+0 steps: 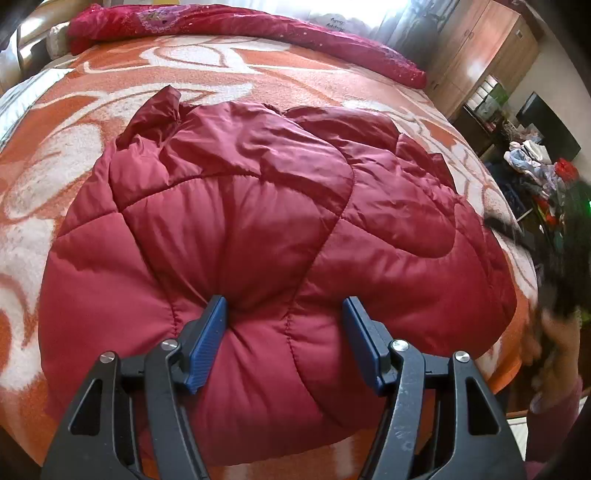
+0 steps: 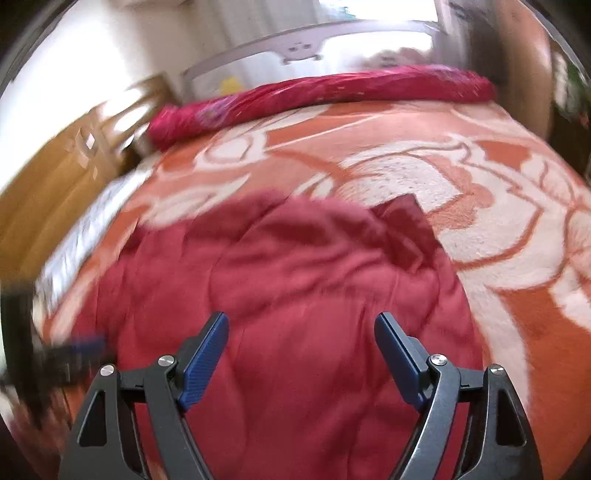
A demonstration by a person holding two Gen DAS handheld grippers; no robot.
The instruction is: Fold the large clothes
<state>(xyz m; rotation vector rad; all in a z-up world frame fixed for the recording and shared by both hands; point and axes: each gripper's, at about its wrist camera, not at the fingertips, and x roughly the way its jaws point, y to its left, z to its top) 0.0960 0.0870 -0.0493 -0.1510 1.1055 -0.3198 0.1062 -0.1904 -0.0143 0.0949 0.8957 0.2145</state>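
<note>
A dark red quilted padded jacket (image 1: 258, 221) lies bunched on the bed, near its front edge. My left gripper (image 1: 286, 306) is open, its blue pads (image 1: 208, 339) pressed into the jacket's near edge with a puff of fabric between them. In the right wrist view the jacket (image 2: 288, 295) fills the lower middle, blurred by motion. My right gripper (image 2: 301, 321) is open and empty just above the jacket. The right gripper shows as a dark blur at the right edge of the left wrist view (image 1: 569, 266), and the left gripper as a blur in the right wrist view (image 2: 74, 350).
The bed has an orange and white patterned blanket (image 1: 221, 74). A rolled magenta cover (image 1: 258, 26) lies along the far side. A wooden wardrobe (image 1: 487, 48) and a pile of clutter (image 1: 535, 173) stand to the right of the bed. A wooden cabinet (image 2: 55, 184) is at the left.
</note>
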